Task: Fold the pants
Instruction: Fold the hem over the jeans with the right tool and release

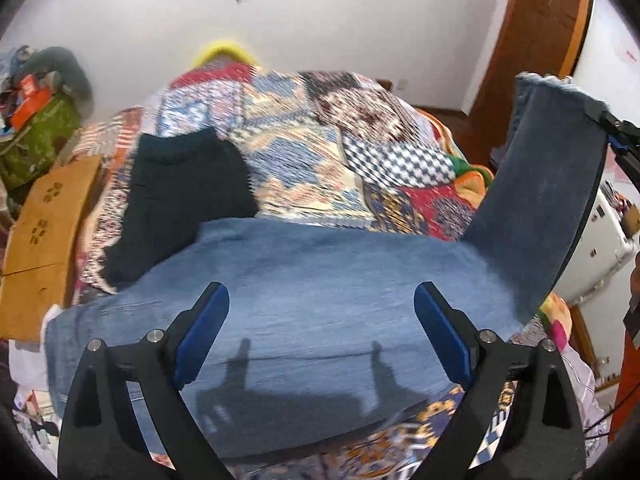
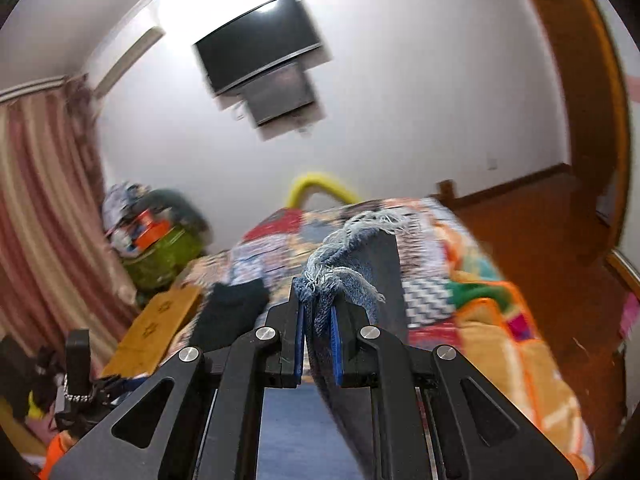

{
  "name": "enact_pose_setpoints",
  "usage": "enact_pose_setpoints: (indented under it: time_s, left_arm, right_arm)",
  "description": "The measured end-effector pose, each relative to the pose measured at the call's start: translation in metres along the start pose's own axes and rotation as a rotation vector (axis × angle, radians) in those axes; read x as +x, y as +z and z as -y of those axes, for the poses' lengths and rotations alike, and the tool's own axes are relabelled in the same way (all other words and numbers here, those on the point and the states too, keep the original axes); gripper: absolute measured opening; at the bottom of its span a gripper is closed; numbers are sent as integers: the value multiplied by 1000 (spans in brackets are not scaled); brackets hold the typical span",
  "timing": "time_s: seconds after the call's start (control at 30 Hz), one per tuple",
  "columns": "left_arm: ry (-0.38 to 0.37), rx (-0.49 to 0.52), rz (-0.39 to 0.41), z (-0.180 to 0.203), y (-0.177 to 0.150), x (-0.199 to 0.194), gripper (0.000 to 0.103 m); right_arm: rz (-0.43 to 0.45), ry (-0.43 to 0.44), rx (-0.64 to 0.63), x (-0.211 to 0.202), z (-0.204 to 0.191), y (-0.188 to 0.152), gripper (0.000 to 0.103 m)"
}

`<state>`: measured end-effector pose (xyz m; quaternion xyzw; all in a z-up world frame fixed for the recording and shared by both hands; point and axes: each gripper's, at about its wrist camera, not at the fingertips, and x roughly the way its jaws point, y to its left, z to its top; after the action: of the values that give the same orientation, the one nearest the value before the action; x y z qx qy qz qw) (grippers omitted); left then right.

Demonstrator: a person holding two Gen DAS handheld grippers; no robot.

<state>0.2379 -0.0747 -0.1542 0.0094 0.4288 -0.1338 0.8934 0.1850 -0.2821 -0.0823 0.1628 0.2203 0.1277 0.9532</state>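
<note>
A patchwork quilt (image 1: 304, 152) is covering the bed, and the blue jeans (image 1: 304, 288) are lying spread across its near end, filling most of the left wrist view. One leg (image 1: 540, 200) is rising off the quilt at the right and curving upward, its frayed hem (image 2: 360, 228) standing high in the air. A dark garment (image 1: 180, 200) is lying on the quilt just beyond the jeans, its near corner meeting the denim. A wooden board (image 1: 44, 232) is leaning along the far left edge of the bed, and a black screen (image 2: 260, 48) is hanging on the white wall behind.

The right gripper (image 2: 318, 344) is pinching that lifted leg close to the hem, its blue pads (image 2: 298, 344) pressing in from both sides, with the white fringe spilling out just past the fingertips.

The left gripper (image 1: 322, 328) is hovering over the flat denim with its fingers (image 1: 204, 332) spread wide and nothing between them, throwing a shadow on the fabric below.
</note>
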Motion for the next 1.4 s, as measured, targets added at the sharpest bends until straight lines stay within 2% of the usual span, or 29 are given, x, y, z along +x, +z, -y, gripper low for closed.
enact_pose_setpoints:
  time_s: [0.2, 0.43, 0.57, 0.7, 0.87, 1.0, 1.17, 1.27, 1.4]
  left_arm:
    - [53, -62, 42, -37, -12, -19, 95]
    - [78, -142, 11, -70, -33, -19, 95]
    - [96, -157, -12, -77, -41, -16, 95]
    - [105, -161, -23, -78, -42, -13, 95]
    - [94, -145, -27, -67, -32, -7, 95]
    - [82, -102, -28, -50, -17, 2, 95]
    - [66, -35, -54, -22, 4, 24, 95]
    - [65, 7, -90, -3, 13, 47, 96]
    - [70, 50, -174, 18, 15, 86, 96]
  right_arm:
    - [-133, 117, -70, 51, -50, -29, 9]
    - [-399, 225, -120, 112, -91, -103, 9]
    - [-535, 231, -155, 134, -101, -142, 10]
    - [-622, 210, -186, 142, -107, -160, 14]
    - [-613, 237, -161, 127, -101, -144, 47]
    - [-544, 197, -142, 108, -77, -122, 48]
    - [-483, 76, -154, 91, -32, -100, 48]
    - [-484, 18, -134, 91, -4, -96, 48]
    - [-511, -41, -103, 97, 26, -105, 48]
